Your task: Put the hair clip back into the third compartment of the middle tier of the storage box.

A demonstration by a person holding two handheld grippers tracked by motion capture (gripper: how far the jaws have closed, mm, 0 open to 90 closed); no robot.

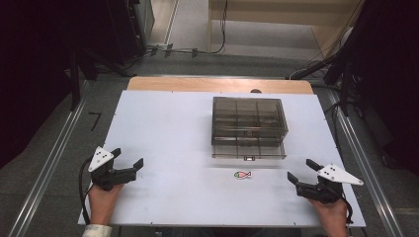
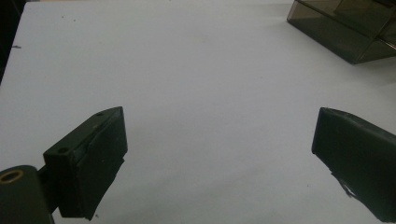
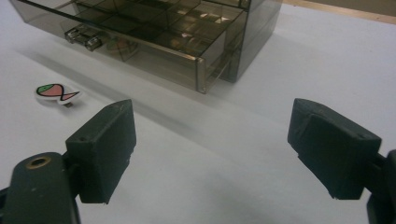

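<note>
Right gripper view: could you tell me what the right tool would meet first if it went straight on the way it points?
Probably the smoky drawer box: its pulled-out bottom drawer lies ahead of the open right tool. The fish sticker sits off to the side. Depth is uncertain.

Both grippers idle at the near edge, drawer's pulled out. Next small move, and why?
Probably ease the right gripper left and forward toward the fish sticker. Its jaws stand open and empty, and the sticker lies flat on the white table just in front of the smoky drawer box, whose bottom drawer is pulled out. The left gripper is farther off.
</note>
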